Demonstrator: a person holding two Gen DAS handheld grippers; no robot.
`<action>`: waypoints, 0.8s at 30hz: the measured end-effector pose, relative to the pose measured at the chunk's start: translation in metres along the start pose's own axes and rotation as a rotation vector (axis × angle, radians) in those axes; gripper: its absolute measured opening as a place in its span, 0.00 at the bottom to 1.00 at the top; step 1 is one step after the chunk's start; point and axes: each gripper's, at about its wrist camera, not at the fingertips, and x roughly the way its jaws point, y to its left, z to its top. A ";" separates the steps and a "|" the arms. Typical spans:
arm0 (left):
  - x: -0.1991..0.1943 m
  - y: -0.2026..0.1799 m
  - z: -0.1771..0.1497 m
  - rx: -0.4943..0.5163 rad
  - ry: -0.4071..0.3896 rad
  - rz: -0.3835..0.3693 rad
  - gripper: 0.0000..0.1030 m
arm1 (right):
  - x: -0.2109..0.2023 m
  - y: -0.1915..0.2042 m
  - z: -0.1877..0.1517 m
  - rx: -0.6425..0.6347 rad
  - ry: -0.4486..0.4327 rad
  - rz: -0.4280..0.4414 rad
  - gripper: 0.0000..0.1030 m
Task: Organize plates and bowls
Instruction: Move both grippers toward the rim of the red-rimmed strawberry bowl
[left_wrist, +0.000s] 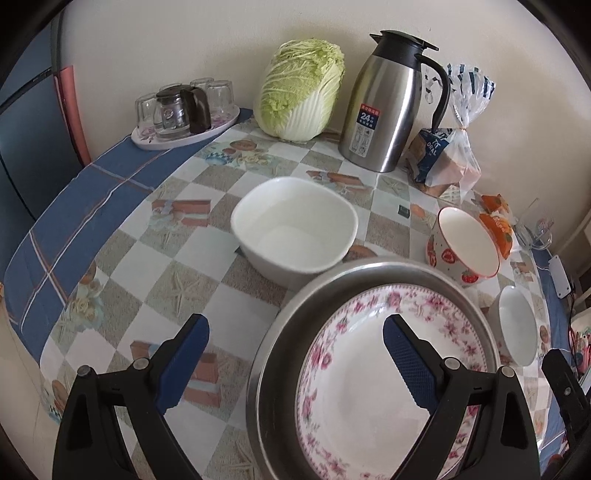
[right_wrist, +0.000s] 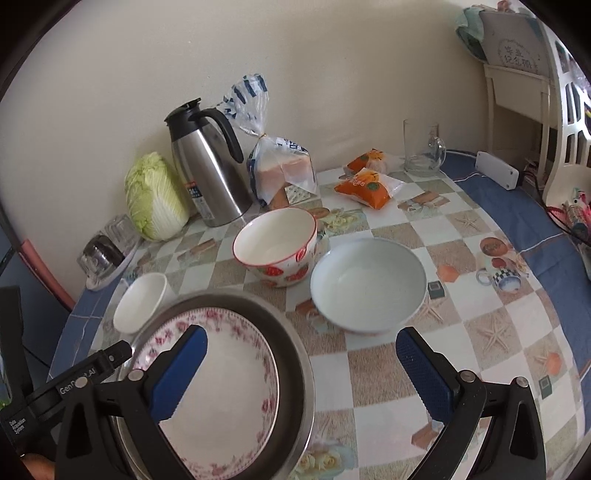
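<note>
The checkered table carries bowls, a steel pan, thermos, cabbage, and seemingly bagged bread.

Home dining/kitchen spot — table under a checked seaside-print oilcloth, pushed against a plain cream wall. Along the wall edge: whole napa cabbage, steel thermal carafe, bagged sliced bread, tray of upturned glasses. Orange snack packs and a glass mug toward the far right corner — household clutter, nothing industrial.
</note>
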 end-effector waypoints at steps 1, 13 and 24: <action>0.000 -0.002 0.003 0.006 -0.003 -0.001 0.93 | 0.001 0.000 0.003 0.002 -0.002 -0.003 1.00; 0.007 -0.034 0.060 0.118 -0.028 -0.061 0.93 | 0.033 0.006 0.041 -0.038 0.064 -0.015 1.00; 0.023 -0.066 0.102 0.227 0.015 -0.125 0.93 | 0.060 0.010 0.091 -0.083 0.141 -0.023 1.00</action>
